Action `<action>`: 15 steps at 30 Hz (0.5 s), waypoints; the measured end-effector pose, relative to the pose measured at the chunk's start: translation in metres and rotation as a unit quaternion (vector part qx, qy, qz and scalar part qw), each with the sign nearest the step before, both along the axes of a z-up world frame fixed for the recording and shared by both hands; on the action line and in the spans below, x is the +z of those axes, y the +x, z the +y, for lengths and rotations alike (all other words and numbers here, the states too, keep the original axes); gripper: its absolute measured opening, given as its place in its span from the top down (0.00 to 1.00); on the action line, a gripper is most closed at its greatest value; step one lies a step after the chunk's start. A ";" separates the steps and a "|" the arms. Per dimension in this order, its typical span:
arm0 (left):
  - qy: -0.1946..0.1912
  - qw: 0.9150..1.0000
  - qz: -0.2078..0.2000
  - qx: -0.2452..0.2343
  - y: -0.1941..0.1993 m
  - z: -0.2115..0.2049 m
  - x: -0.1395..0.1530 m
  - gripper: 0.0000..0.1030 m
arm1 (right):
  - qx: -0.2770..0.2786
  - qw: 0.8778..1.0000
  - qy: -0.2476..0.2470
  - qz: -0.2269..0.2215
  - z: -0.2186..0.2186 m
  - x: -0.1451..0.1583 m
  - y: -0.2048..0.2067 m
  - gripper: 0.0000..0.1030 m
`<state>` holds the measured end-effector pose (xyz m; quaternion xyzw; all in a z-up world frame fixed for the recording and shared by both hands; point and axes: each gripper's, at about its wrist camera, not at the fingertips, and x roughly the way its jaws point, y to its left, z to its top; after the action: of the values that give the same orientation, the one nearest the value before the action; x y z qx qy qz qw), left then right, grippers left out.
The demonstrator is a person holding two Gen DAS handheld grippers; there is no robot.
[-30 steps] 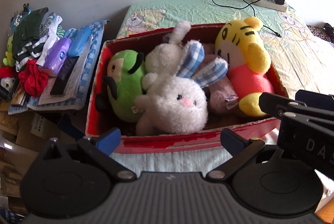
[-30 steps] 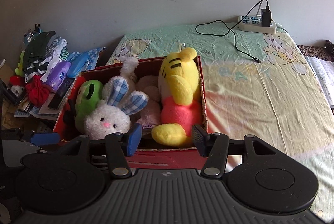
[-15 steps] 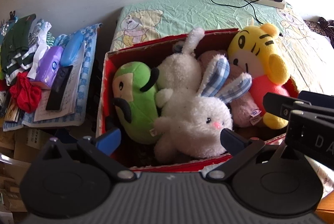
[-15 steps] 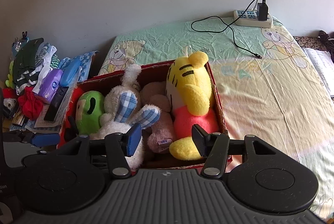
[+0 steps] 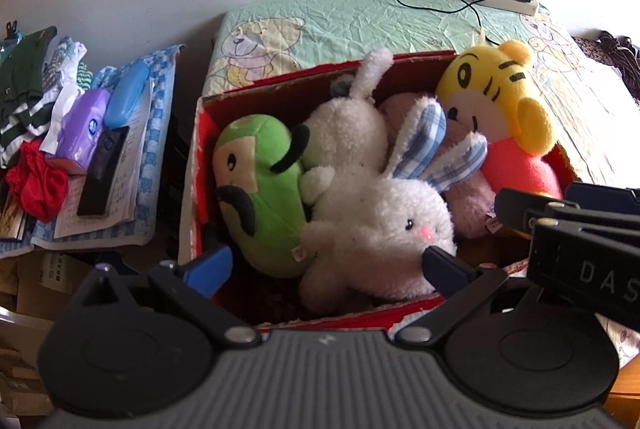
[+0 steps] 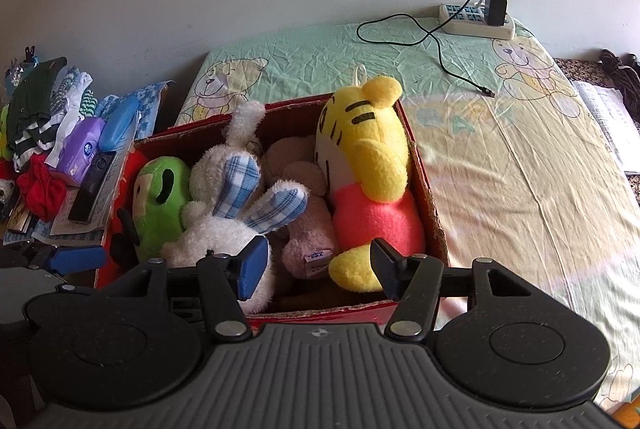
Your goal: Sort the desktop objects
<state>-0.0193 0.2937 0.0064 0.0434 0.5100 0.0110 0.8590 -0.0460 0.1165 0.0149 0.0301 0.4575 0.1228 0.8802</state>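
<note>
Red cardboard box [image 5: 192, 189] on bed [image 6: 520, 157], packed with plush toys. Left gripper [image 5: 328, 265] hovering over near edge of box, jaws spread wide, gripping nothing; white rabbit plush [image 5: 376, 229] right between the jaws, head nearest the right pad, green plush [image 5: 256, 185] just inside the left pad. Right gripper [image 6: 318, 265] also over near edge of box, jaws spread, nothing pinched; pink plush [image 6: 308, 229] and yellow foot of tiger plush [image 6: 368, 165] in the gap between the jaws, rabbit head behind the left pad. Contact between pads and toys: cannot tell.

Count in box: 1 green plush at left, 1 white rabbit with blue plaid ears, 1 pink plush mostly buried, 1 yellow tiger plush in pink top at right. Second white furry body behind rabbit, with a long white ear or limb sticking up; separate toy or part of rabbit, cannot tell.

Outside box: 1 power strip [image 6: 476, 21] at far edge of bed, 1 black charger plugged in, 1 black cable [image 6: 440, 45] looping across sheet. Left of bed, cluttered pile: 1 purple tissue pack [image 5: 80, 129], 1 blue case [image 5: 126, 93], 1 black remote-like bar [image 5: 102, 173], 1 red cloth [image 5: 36, 185], striped folded clothes [image 5: 24, 97]. Bear-print sheet otherwise bare.
</note>
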 end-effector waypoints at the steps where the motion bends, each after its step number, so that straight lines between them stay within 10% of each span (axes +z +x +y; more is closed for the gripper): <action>1: -0.002 1.000 -0.001 0.007 0.002 0.001 0.002 0.01 | 0.000 1.000 -0.001 -0.002 0.000 0.001 0.002 0.41; 15: -0.018 0.999 -0.010 0.049 0.012 0.020 0.004 0.01 | 0.019 0.998 -0.048 -0.035 0.013 0.012 0.024 0.38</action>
<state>-0.0076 0.3135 0.0101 0.0030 0.5034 0.0447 0.8629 -0.0219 0.1297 0.0266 -0.0252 0.4324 0.1180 0.8936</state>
